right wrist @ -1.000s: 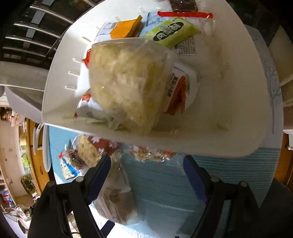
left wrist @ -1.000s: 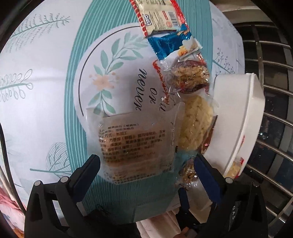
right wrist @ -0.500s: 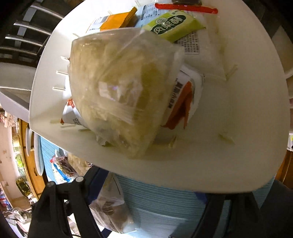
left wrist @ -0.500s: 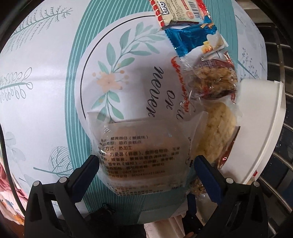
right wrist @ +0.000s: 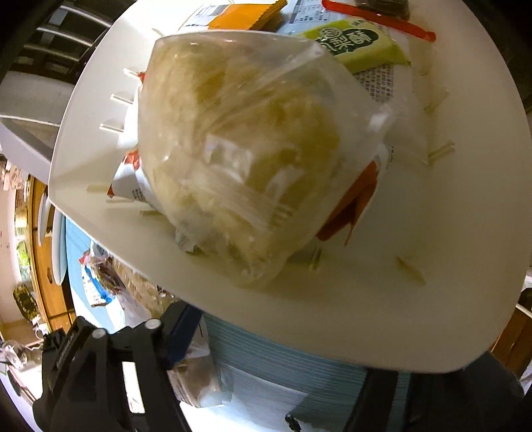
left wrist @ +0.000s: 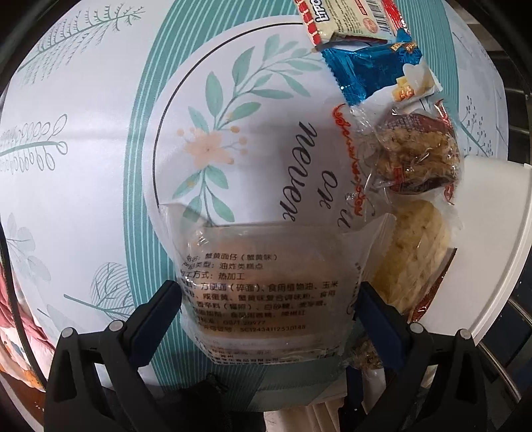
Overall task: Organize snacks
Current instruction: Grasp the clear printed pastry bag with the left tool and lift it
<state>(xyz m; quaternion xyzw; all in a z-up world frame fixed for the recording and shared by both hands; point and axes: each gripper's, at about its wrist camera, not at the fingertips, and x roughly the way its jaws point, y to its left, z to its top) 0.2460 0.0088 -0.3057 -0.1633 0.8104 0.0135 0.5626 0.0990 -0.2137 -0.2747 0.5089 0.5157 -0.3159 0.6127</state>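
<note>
In the left wrist view, the left gripper [left wrist: 267, 299] is seen at six o'clock with its jaws spread wide, one to each side of a clear packet [left wrist: 262, 285] of pale snack printed with black text; whether the pads press its edges cannot be told. The packet lies flat on a round tablecloth [left wrist: 99, 166] printed with teal bands and leaves. Farther out, toward two o'clock, a noodle cake [left wrist: 415, 252] in clear wrap, a brown crumbly snack [left wrist: 419, 153], a blue packet [left wrist: 369, 73] and a red-edged packet [left wrist: 345, 20] lie in a row, just beside the rim of a white bin [left wrist: 492, 232] at three o'clock. In the right wrist view, the right gripper [right wrist: 272, 335] is at six o'clock (its right finger hidden below the bin); its jaws are closing, with the near rim of the white bin [right wrist: 332, 315] between them. Inside the bin, a large clear bag [right wrist: 246, 149] of pale yellow snack rests on other packets, with a green packet [right wrist: 359, 43] and an orange packet [right wrist: 246, 13] beyond at twelve o'clock.
</note>
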